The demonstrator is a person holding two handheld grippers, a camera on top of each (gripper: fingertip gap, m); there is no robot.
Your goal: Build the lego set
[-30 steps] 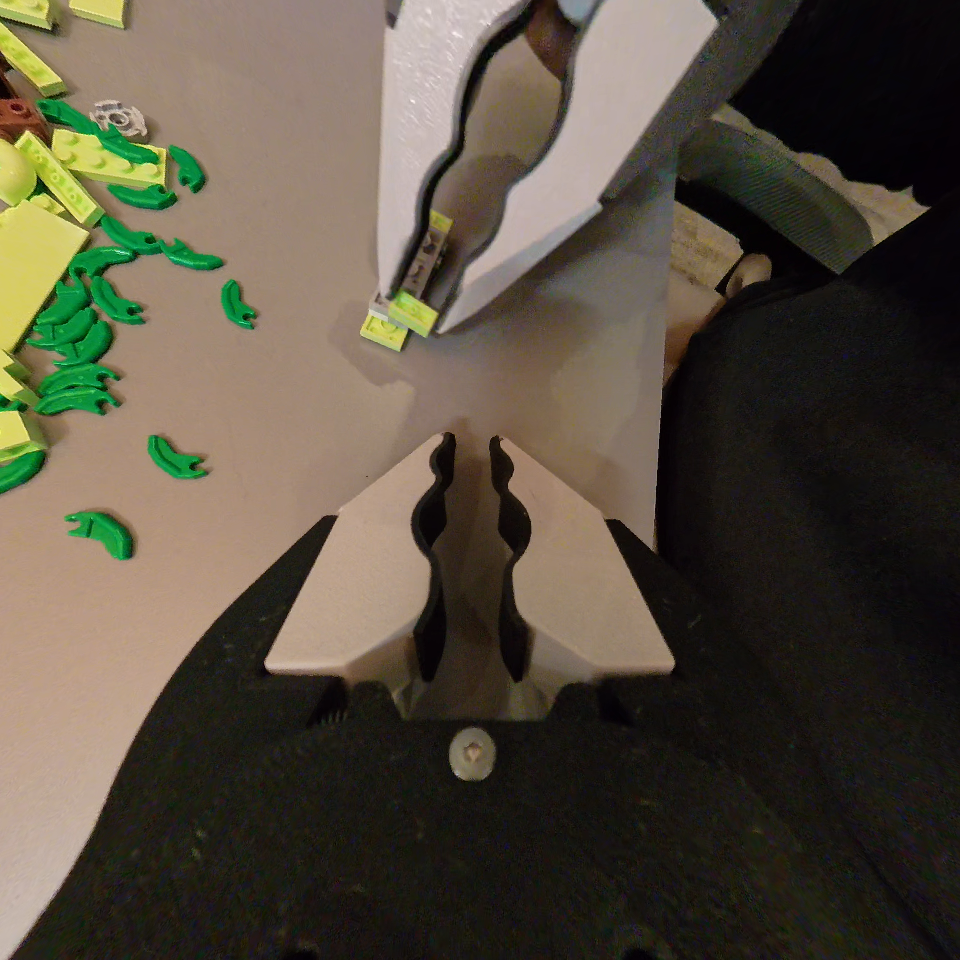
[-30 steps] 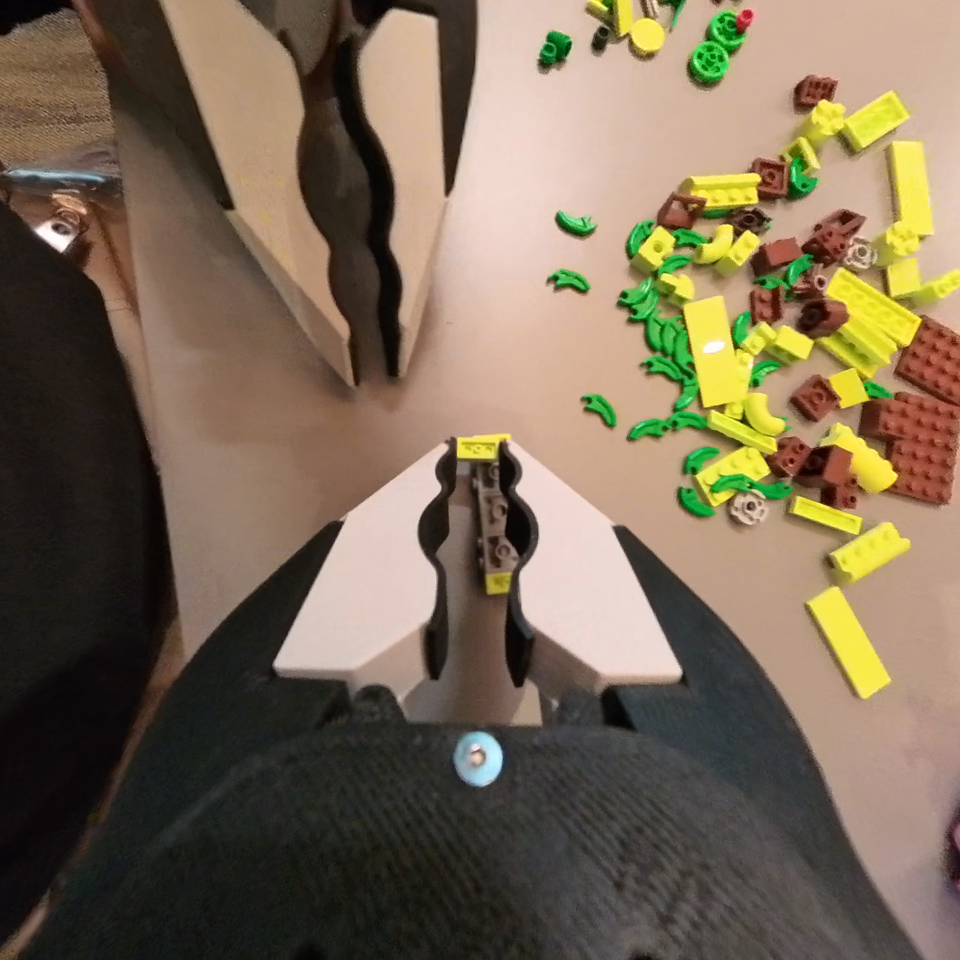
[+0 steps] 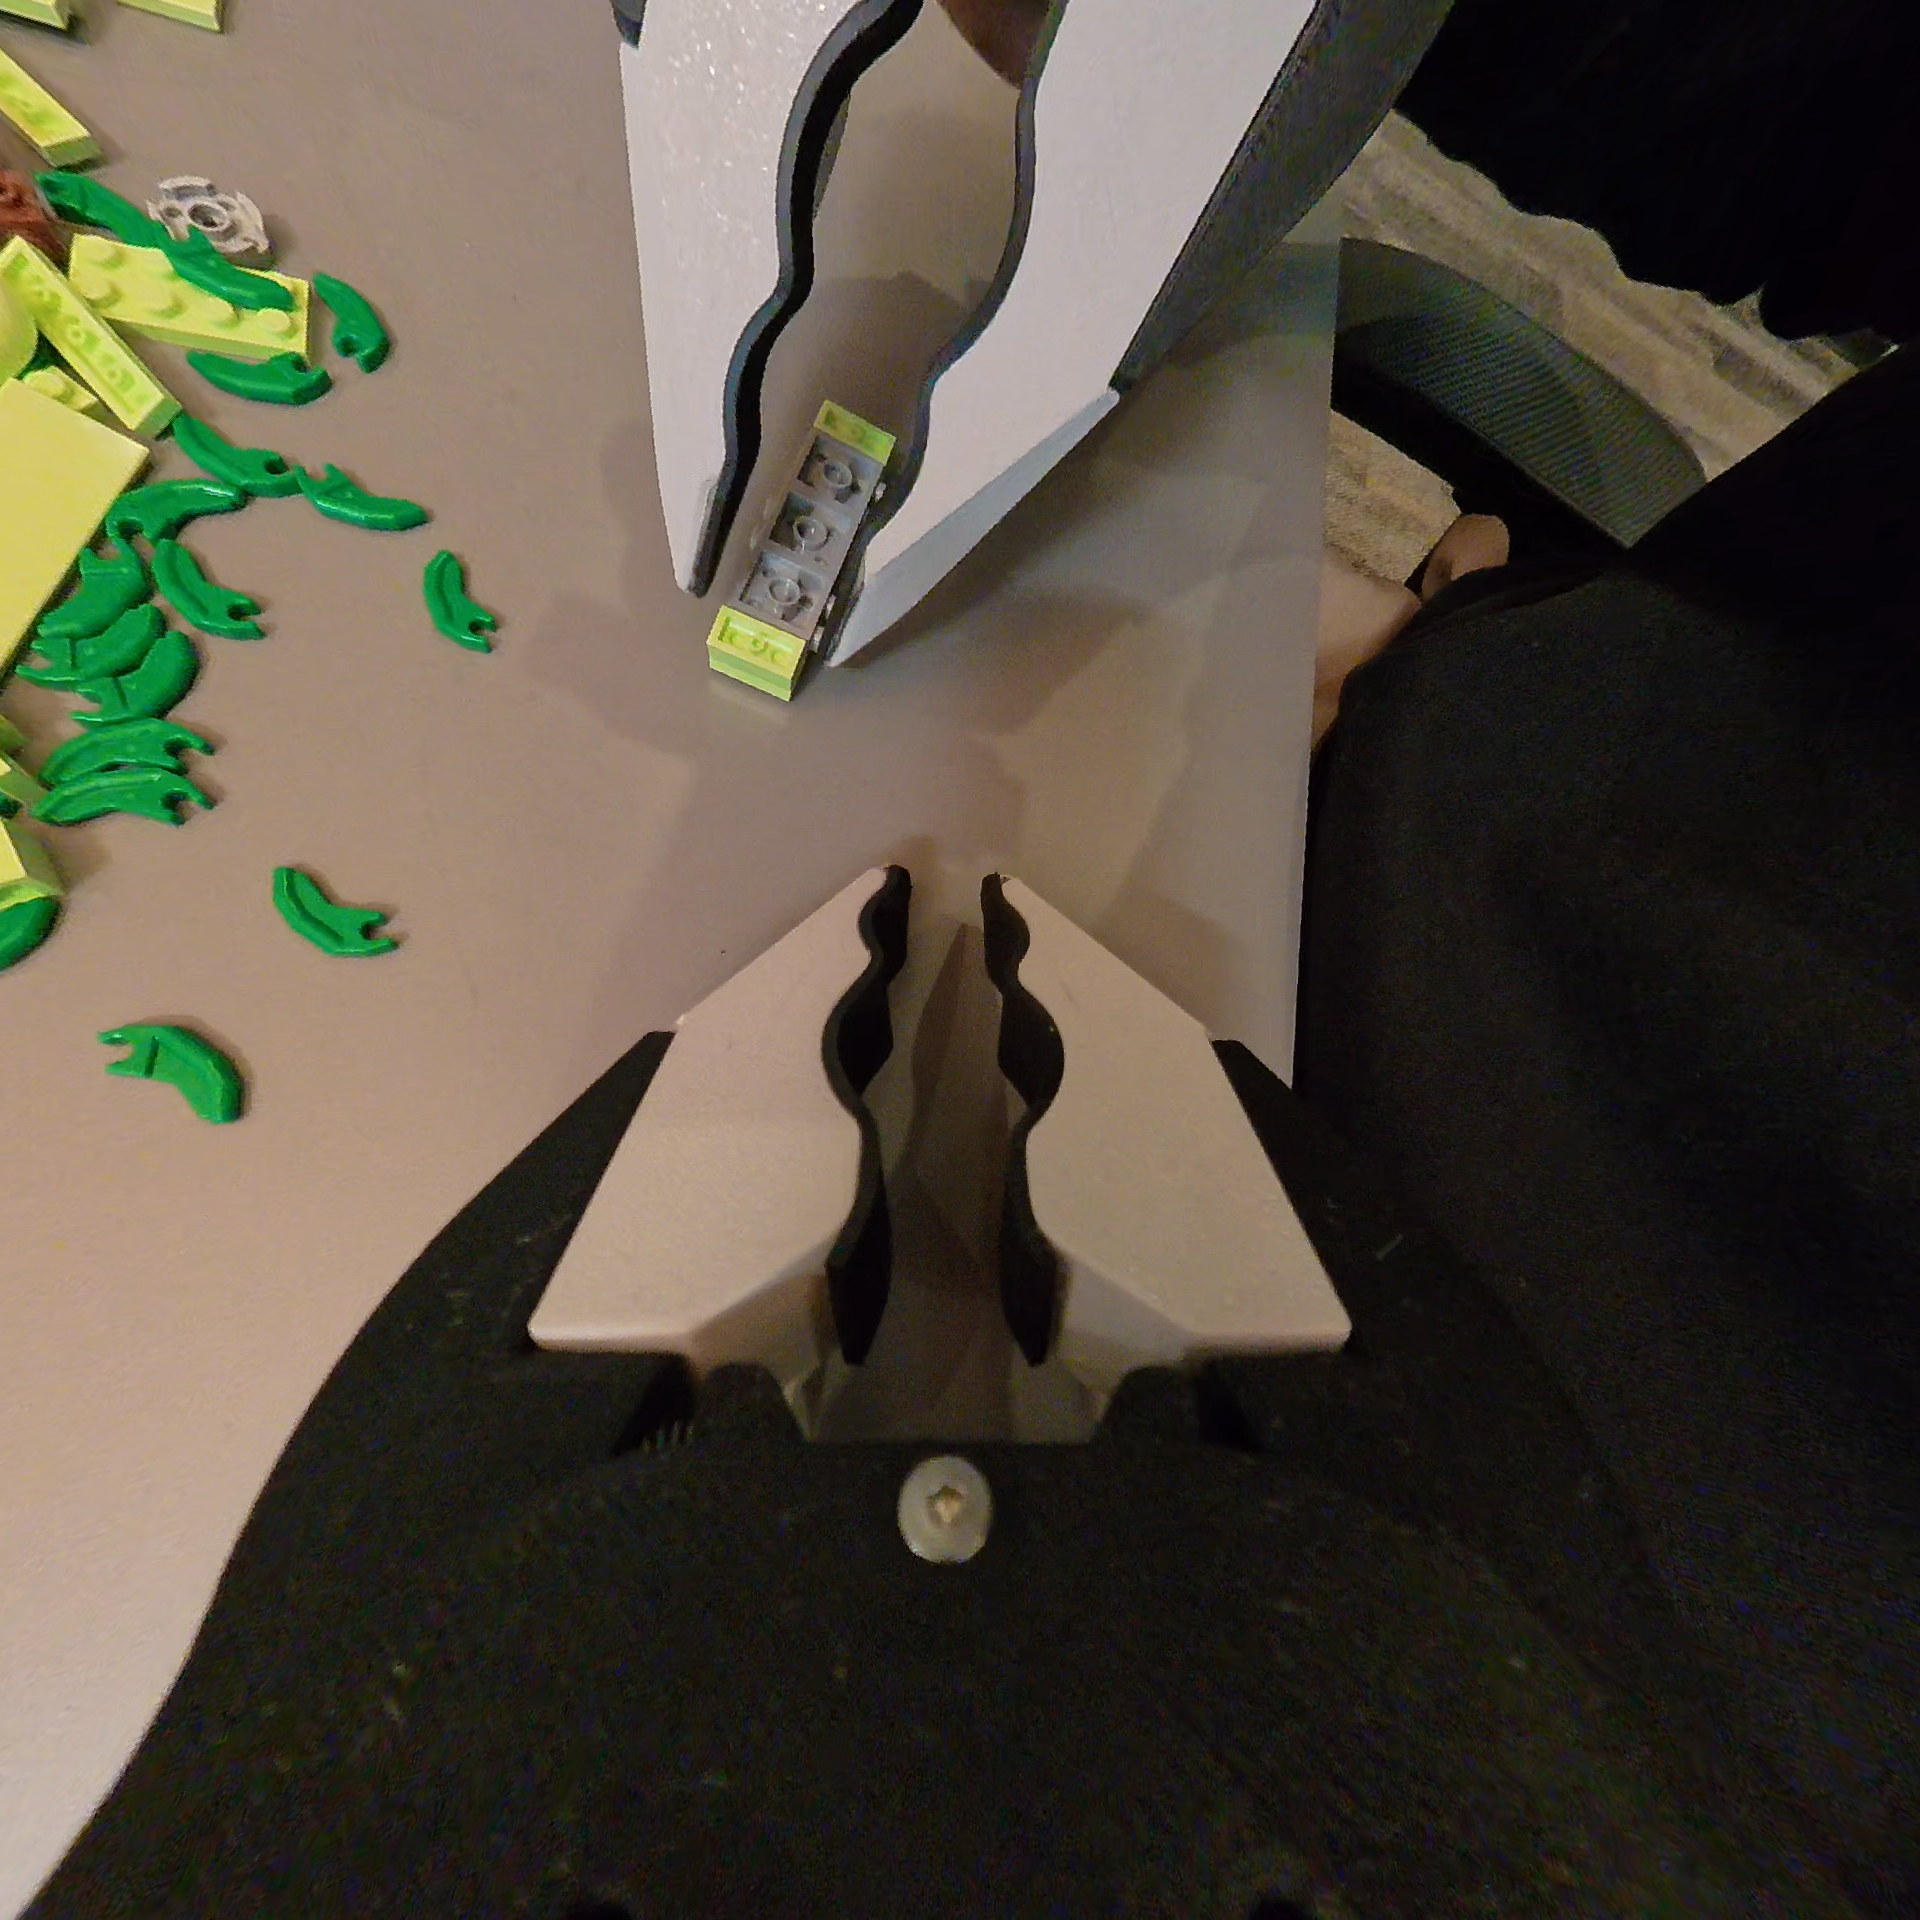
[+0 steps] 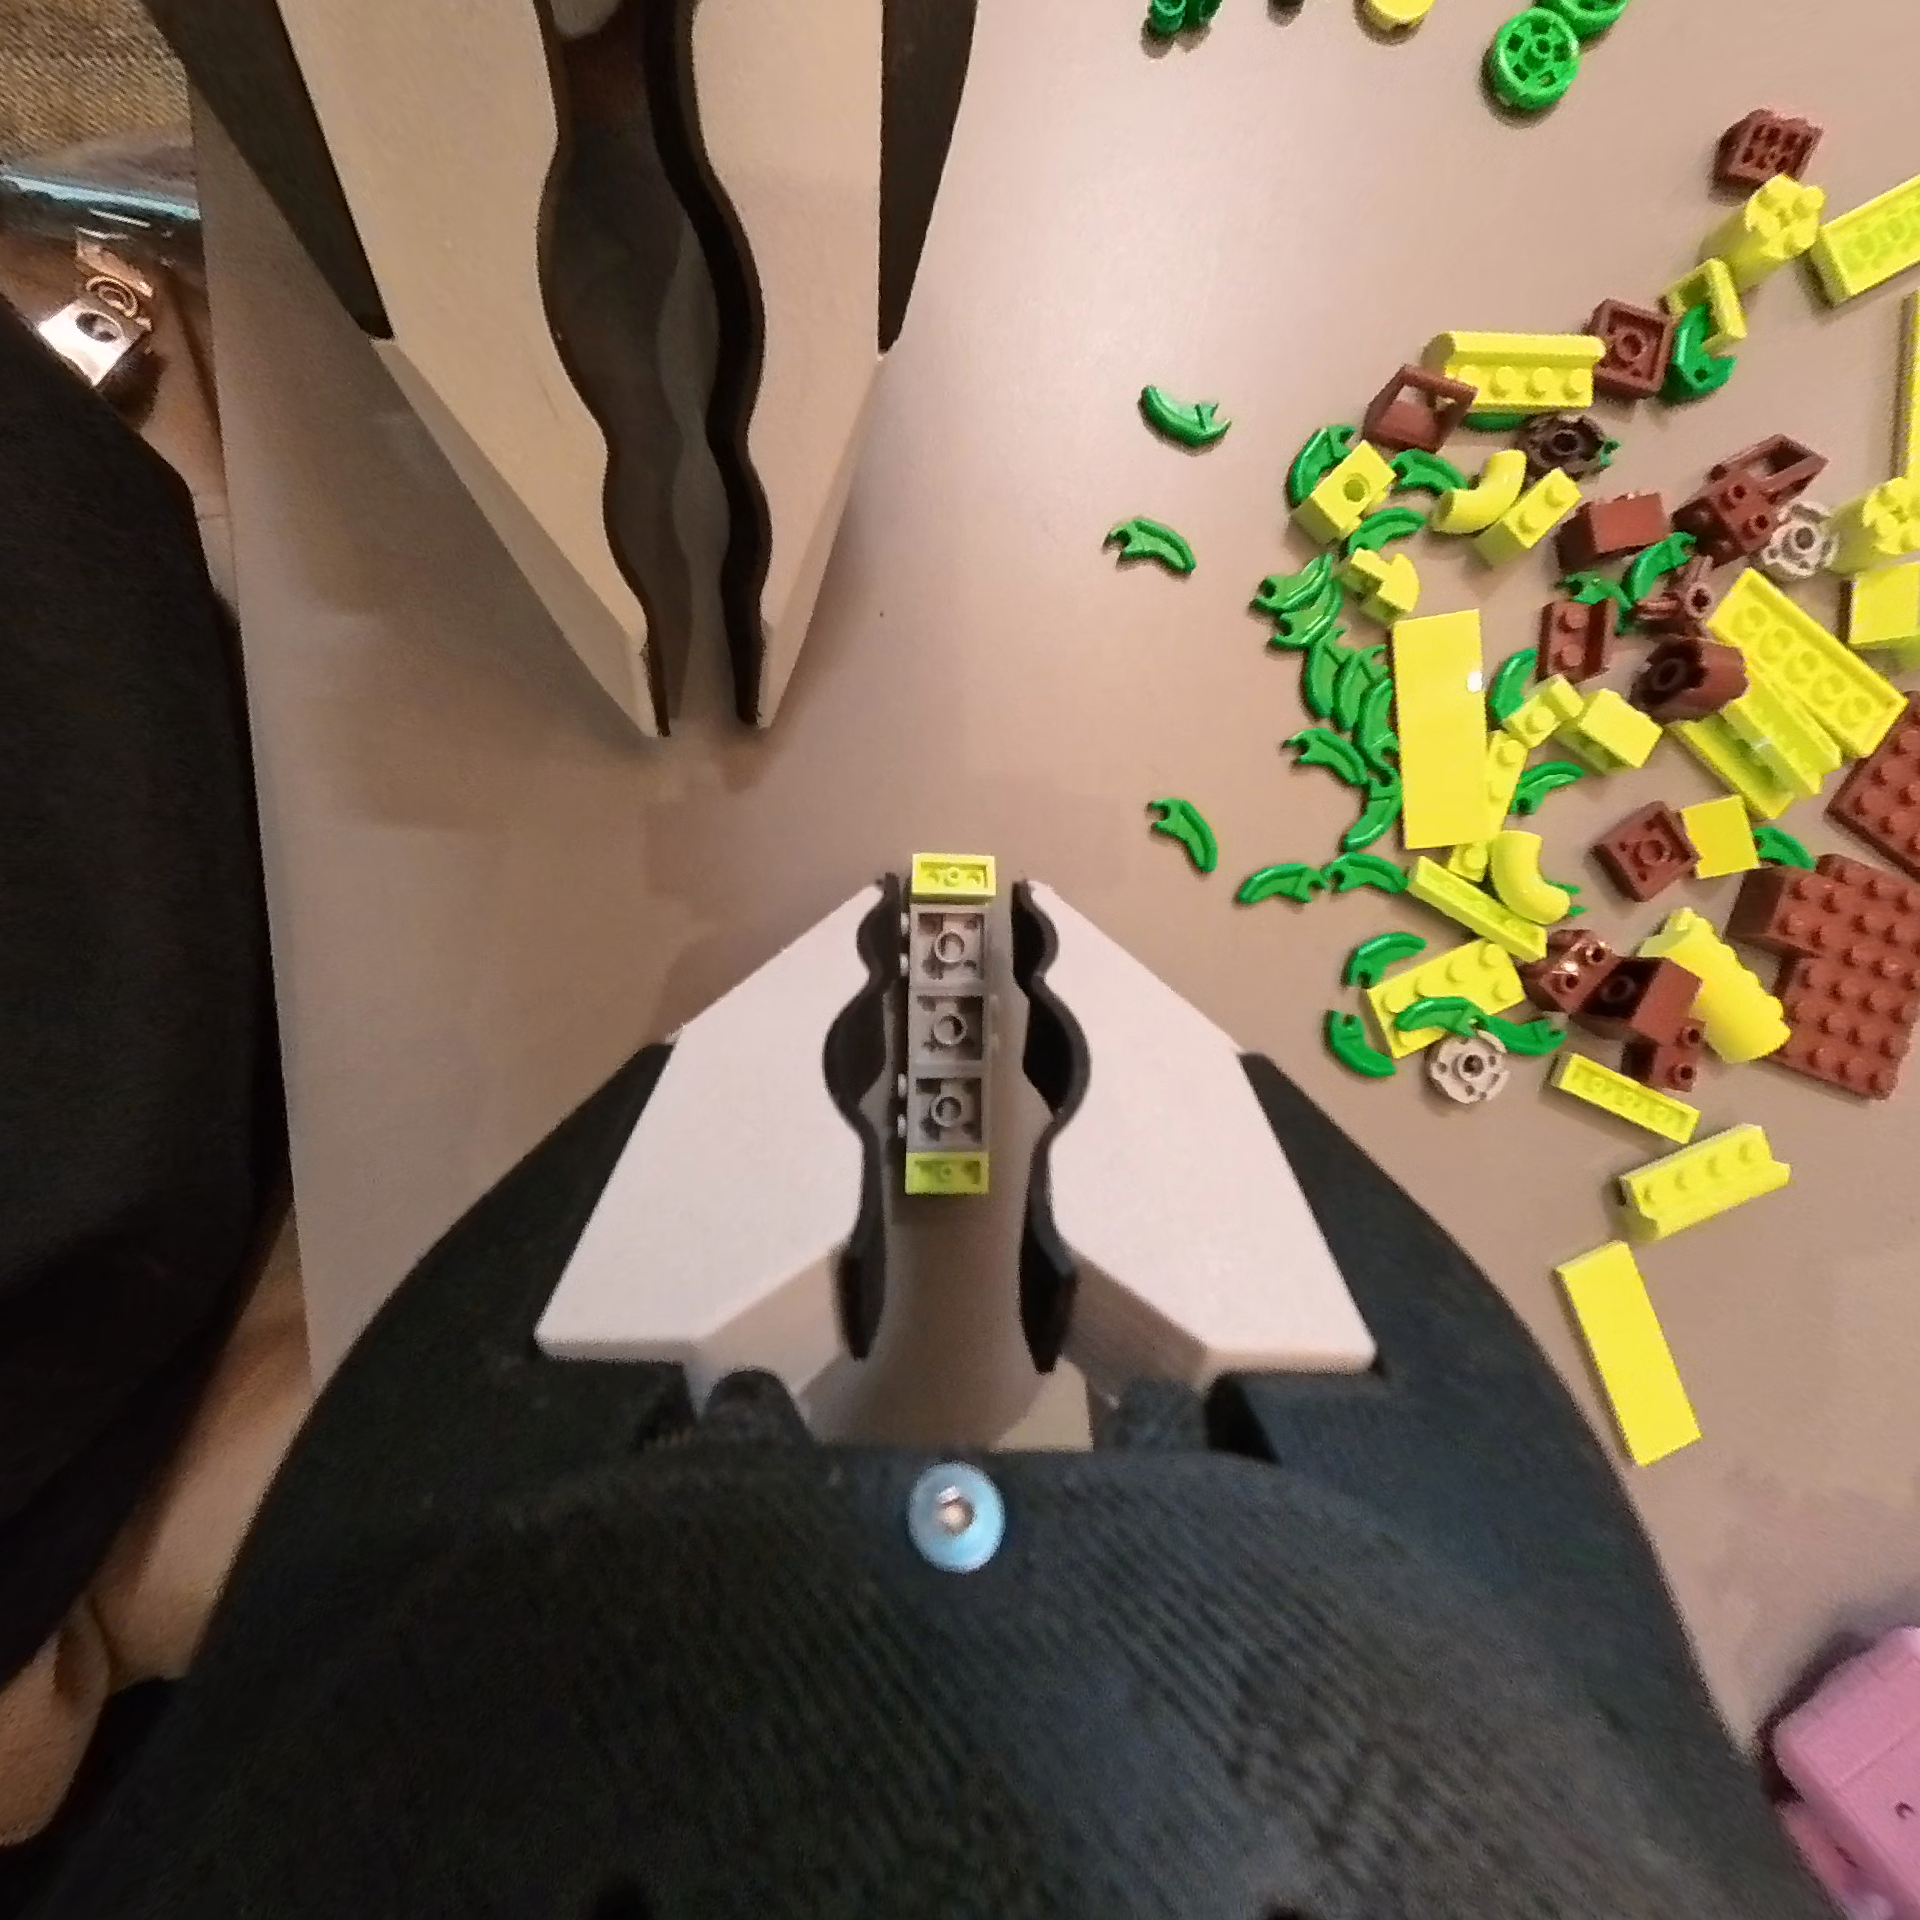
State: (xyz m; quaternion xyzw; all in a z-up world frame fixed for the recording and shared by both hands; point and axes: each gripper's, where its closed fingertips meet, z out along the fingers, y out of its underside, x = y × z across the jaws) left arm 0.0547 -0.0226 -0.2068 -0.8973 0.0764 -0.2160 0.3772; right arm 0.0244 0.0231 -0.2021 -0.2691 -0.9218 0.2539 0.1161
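A small lego assembly, several grey studded bricks in a row with a lime piece at each end, sits between the fingers of my right gripper, which is shut on it. In the left wrist view the same assembly shows in the right gripper, low over the grey table. I cannot tell whether it touches the table. My left gripper faces it a short way off. Its jaws are nearly together with nothing between them. It also shows in the right wrist view.
Loose lime, green and brown pieces lie piled to the right gripper's right; the same pile is at the left gripper's left. Brown plates lie there too. A pink object sits bottom right. The table edge borders dark clothing. About 6 centimeters separates my left fingertips from my right.
The assembly now shows its broad grey face instead of its thin edge, and the right gripper's jaws stand wider around it. The left gripper stays nearly shut and empty.
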